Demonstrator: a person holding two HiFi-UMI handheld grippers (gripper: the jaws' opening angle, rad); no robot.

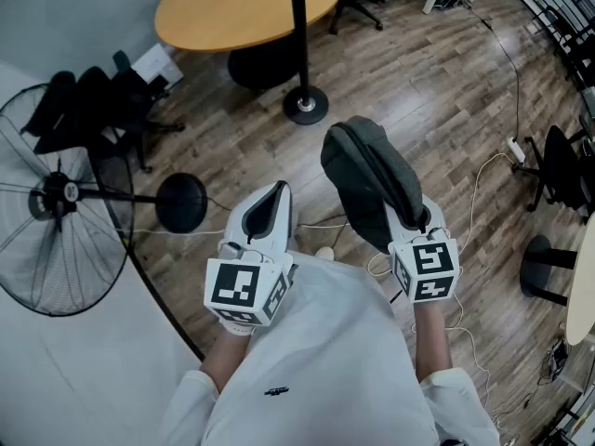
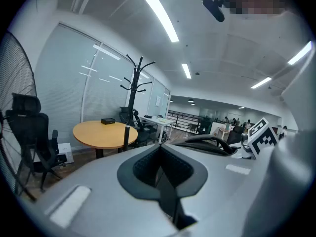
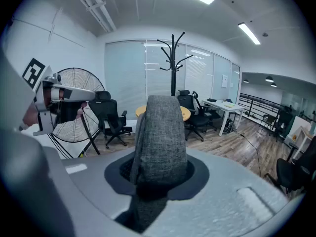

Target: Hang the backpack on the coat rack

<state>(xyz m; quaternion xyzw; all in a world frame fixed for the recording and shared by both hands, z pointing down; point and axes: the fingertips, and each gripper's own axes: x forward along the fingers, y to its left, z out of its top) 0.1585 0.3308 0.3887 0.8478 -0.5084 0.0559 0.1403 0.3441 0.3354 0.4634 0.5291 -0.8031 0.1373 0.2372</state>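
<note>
The right gripper [image 3: 158,181] has its jaws closed on a grey fabric band of the backpack [image 3: 160,132], which stands up between them and blocks the middle of that gripper's view. From the head view the backpack [image 1: 367,179] is off the floor, carried in front of the right gripper [image 1: 414,226] and bulging away from the person. The left gripper [image 2: 160,169] is just to its left with its jaws pressed together and nothing in them; in the head view it [image 1: 270,203] is level with the right one and apart from the bag. Farther off stands the black coat rack [image 1: 299,35], its round base [image 1: 306,105] on the wooden floor [image 1: 418,82] and its upper hooks [image 3: 173,48] bare. Right behind the rack is a round wooden table [image 1: 232,7]. To the left are a big pedestal fan [image 1: 56,198], its round foot [image 1: 181,203] near the left gripper, and black office chairs [image 1: 93,110]. On the right, a white cable [image 1: 483,179] runs across the floor to a power strip [image 1: 516,147].
</note>
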